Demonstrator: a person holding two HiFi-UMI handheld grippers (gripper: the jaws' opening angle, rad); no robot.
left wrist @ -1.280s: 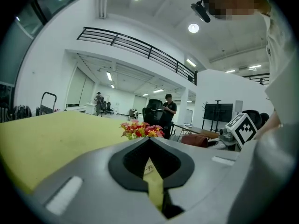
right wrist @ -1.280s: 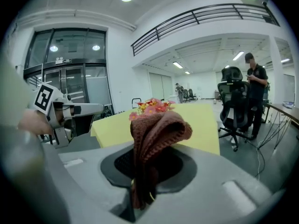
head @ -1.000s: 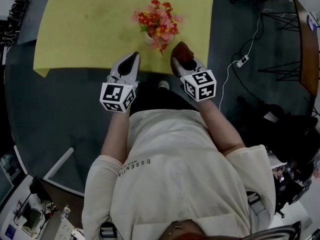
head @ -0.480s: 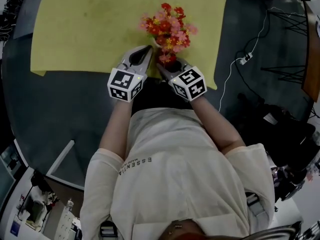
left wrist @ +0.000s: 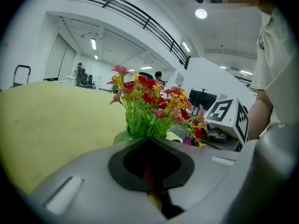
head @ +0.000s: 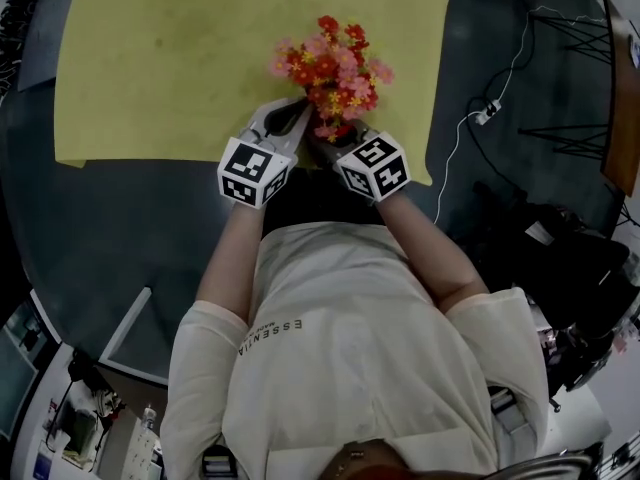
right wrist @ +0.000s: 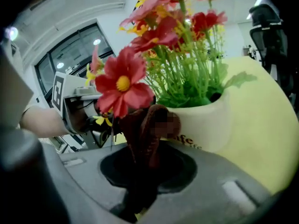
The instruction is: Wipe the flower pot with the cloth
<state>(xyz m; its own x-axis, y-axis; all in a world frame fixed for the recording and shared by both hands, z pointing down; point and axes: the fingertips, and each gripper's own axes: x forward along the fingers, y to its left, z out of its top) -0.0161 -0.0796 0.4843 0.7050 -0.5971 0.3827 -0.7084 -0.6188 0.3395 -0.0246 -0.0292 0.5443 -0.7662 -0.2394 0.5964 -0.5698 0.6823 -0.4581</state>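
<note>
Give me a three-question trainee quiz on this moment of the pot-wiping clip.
1. True or false: the left gripper has its jaws wide apart.
2. The flower pot stands on: A) a yellow mat; B) a metal tray; C) a wooden stool.
3. Fill in: the right gripper is shut on the ____.

Key: 1 false, its jaws are shut with nothing held. 2 A. 3 cloth, a brown one, bunched close to the pot's white wall.

On yellow tabletop (head: pixel 180 58), flower pot (right wrist: pixel 205 122) (white)
</note>
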